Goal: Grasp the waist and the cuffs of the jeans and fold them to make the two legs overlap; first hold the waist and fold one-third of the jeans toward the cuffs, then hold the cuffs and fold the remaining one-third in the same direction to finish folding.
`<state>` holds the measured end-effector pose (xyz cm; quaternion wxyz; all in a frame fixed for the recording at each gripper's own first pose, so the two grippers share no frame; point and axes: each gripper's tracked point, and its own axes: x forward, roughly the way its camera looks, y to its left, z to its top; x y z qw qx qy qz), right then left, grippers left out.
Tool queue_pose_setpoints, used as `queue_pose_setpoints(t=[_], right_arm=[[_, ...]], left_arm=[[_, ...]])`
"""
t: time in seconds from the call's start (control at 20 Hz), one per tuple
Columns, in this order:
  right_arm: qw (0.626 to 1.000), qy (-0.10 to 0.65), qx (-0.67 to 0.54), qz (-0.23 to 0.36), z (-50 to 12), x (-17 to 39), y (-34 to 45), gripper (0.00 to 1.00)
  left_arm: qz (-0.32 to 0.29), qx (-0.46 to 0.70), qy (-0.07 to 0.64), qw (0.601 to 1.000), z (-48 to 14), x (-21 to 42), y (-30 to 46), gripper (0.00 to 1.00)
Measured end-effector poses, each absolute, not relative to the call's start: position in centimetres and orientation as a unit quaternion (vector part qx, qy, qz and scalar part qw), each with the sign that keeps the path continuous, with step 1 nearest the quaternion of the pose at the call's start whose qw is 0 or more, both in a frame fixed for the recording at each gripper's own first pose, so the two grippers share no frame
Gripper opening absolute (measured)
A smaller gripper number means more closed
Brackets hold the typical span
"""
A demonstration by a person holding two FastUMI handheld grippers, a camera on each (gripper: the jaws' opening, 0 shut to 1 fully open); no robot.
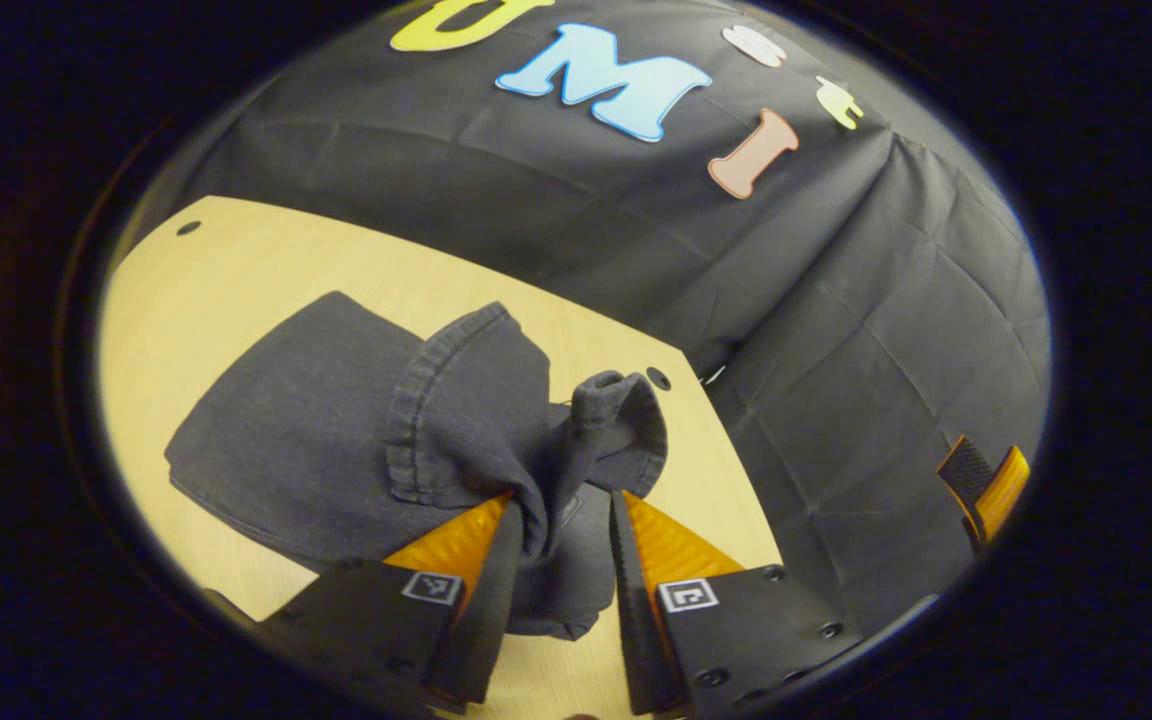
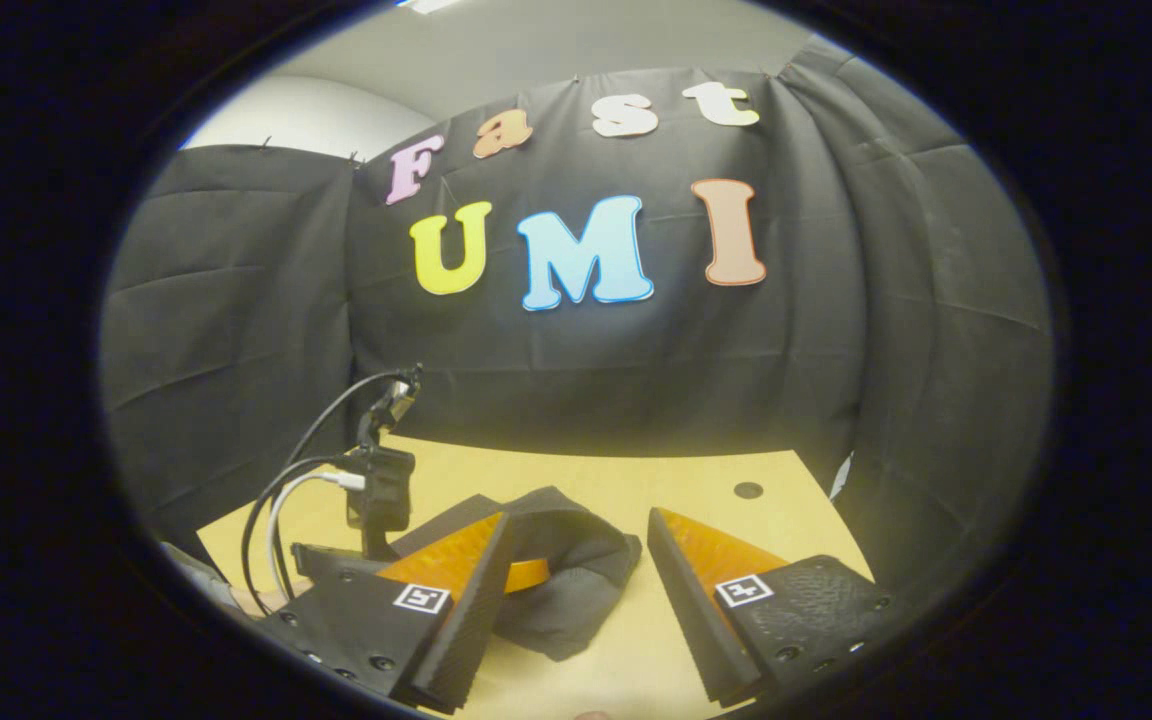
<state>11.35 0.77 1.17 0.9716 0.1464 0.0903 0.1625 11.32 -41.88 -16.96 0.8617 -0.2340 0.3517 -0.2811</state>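
Observation:
Dark grey jeans (image 1: 316, 430) lie folded on the wooden table (image 1: 236, 270). A bunched cuff end (image 1: 616, 410) stands up from the pile, just ahead of my left gripper (image 1: 566, 497). Its fingers are apart, with a ridge of denim rising between them and leaning on the left finger (image 1: 466, 540); the other finger is clear of the cloth. In the right gripper view the same heap of jeans (image 2: 566, 580) sits low ahead of my right gripper (image 2: 578, 520), which is open with nothing between its fingers. The left gripper (image 2: 376, 500), with its cables, reaches the heap from the left.
The table's right edge and a corner hole (image 1: 658, 378) are close beside the cuff, with another hole (image 2: 748, 490) in the tabletop. The black cloth wall (image 1: 836, 300) hangs behind and to the right. One finger of the right gripper (image 1: 986, 485) shows at the far right.

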Motion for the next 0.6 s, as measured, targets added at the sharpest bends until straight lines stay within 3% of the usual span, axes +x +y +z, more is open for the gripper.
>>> queue_pose_setpoints(t=[0.15,0.3,0.4,0.6], right_arm=[[0.974,0.086,0.139,0.154,1.5,11.3,-0.1,0.80],[0.981,0.078,0.130,0.122,2.1,11.2,-1.5,0.79],[0.985,0.068,0.122,0.097,2.8,11.2,-2.2,0.86],[0.992,0.050,0.103,0.045,4.0,10.3,-3.7,0.87]], left_arm=[[-0.266,-0.181,0.303,0.897,-13.1,10.2,-40.3,0.98],[-0.239,-0.134,0.231,0.934,-8.3,10.1,-37.1,0.99],[-0.218,-0.112,0.178,0.953,-4.3,9.8,-34.3,0.99],[-0.178,-0.060,0.073,0.979,1.8,7.4,-28.7,0.98]])
